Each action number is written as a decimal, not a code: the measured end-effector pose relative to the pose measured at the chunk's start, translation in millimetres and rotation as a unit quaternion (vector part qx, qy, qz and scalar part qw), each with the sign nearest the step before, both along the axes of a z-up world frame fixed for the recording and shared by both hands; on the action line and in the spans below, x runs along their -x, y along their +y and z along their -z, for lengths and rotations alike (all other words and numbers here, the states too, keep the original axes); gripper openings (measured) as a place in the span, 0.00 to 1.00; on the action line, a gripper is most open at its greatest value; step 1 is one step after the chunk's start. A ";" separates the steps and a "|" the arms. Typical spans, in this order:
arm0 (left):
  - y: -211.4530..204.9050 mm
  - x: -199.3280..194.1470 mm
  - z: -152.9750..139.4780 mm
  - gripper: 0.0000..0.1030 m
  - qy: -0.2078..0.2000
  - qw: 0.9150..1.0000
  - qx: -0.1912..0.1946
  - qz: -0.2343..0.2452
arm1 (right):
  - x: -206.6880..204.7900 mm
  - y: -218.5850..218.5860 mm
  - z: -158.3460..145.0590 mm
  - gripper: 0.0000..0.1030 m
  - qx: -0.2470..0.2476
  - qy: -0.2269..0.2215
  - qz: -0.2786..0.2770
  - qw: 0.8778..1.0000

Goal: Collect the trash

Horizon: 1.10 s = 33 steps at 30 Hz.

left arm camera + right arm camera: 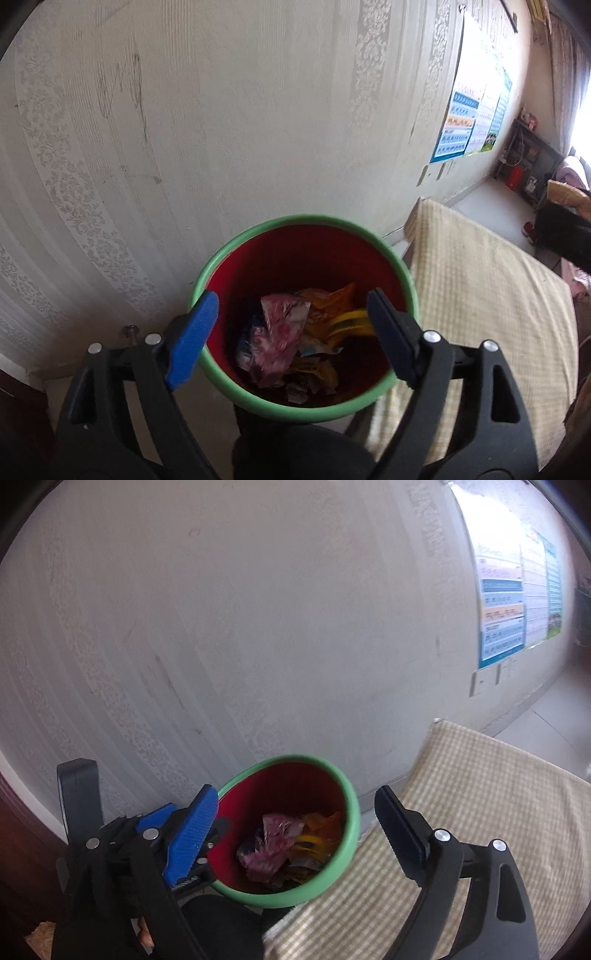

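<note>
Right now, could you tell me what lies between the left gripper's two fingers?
Nothing is held: the open left gripper frames only the bin and its crumpled wrappers below, in the left wrist view.

trash (286, 332) in bin (258, 236); bin before wall (221, 129); mattress (480, 295) right of bin

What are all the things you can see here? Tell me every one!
bin: one, red inside with a green rim, by the wall.
trash: a crumpled heap, pink, orange, yellow and blue, down in the bin.
checked cloth: one, pale yellow, spread beside the bin.
poster: one, blue and white, on the wall.
wall: white patterned paper, behind the bin.
shelf: one, dark, far corner, small items on it.
left tongs: open, empty, above the bin.
right tongs: open, empty, over the bin's edge.
</note>
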State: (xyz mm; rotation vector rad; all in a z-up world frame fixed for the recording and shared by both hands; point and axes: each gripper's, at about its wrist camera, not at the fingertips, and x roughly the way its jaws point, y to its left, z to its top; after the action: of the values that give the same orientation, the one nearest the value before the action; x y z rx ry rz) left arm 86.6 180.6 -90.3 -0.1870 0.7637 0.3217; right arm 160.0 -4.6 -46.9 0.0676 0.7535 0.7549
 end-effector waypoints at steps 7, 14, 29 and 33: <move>-57.6 11.1 -48.9 0.95 -0.083 0.995 -0.024 0.054 | 36.4 -83.6 -25.6 0.93 0.011 -0.063 0.098 0.993; -132.8 22.2 -94.7 0.95 -0.172 0.977 -0.072 0.100 | 72.8 -156.8 -41.1 0.93 0.044 -0.148 0.223 0.962; -214.9 31.4 -128.0 0.95 -0.206 0.967 -0.060 0.140 | 106.6 -244.0 -46.0 0.93 0.045 -0.160 0.342 0.925; -220.6 31.7 -127.1 0.95 -0.199 0.967 -0.066 0.144 | 111.7 -246.1 -46.3 0.93 0.043 -0.160 0.340 0.926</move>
State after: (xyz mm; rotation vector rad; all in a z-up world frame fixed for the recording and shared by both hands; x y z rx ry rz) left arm 55.0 -40.0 36.8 -0.0113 0.3625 0.0528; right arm 48.3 -250.7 -0.6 0.1162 0.4005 0.0605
